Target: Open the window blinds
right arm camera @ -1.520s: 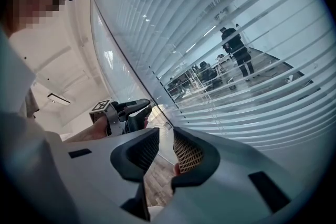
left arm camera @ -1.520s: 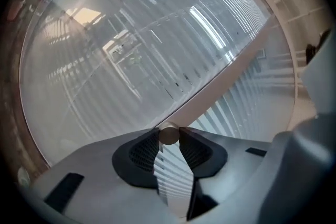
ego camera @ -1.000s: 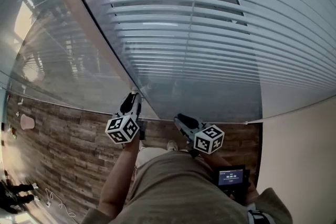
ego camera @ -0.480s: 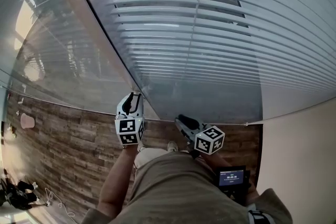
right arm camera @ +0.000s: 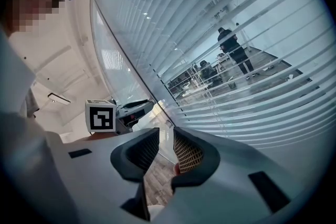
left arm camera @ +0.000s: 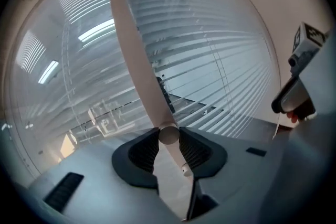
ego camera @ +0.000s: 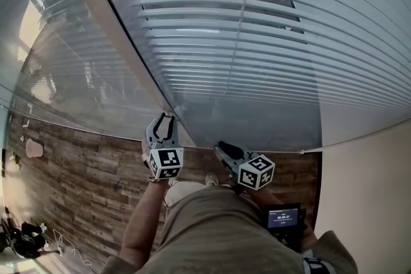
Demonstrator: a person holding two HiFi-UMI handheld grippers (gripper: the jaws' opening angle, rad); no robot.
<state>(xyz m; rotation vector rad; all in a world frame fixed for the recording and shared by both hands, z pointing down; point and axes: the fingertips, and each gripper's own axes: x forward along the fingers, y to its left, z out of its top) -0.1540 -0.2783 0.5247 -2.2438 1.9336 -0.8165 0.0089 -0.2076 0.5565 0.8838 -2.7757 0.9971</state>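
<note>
Horizontal white blinds [ego camera: 257,42] hang over the glass ahead; their slats are tilted enough that the room beyond shows between the upper ones. The pale tilt wand [left arm camera: 168,135] hangs by the beige mullion [ego camera: 122,42] at the blinds' left edge and passes between my left gripper's ribbed pads. My left gripper [ego camera: 166,119] is shut on the wand near its lower end, its marker cube [ego camera: 167,162] facing up at me. My right gripper [ego camera: 219,145] hovers to the right, near the blinds' bottom rail. Its jaws [right arm camera: 165,150] stand slightly apart with nothing between them.
A glass partition [ego camera: 64,61] runs off to the left of the mullion, and a white wall [ego camera: 366,189] stands at the right. Wood-pattern floor [ego camera: 83,183] lies below. A small screen device [ego camera: 284,217] sits at the person's waist. A person [right arm camera: 233,50] stands beyond the glass.
My left gripper has rolled about its own axis while gripping the wand, so its marker cube now shows another face. It stayed in place. The right gripper has not moved.
</note>
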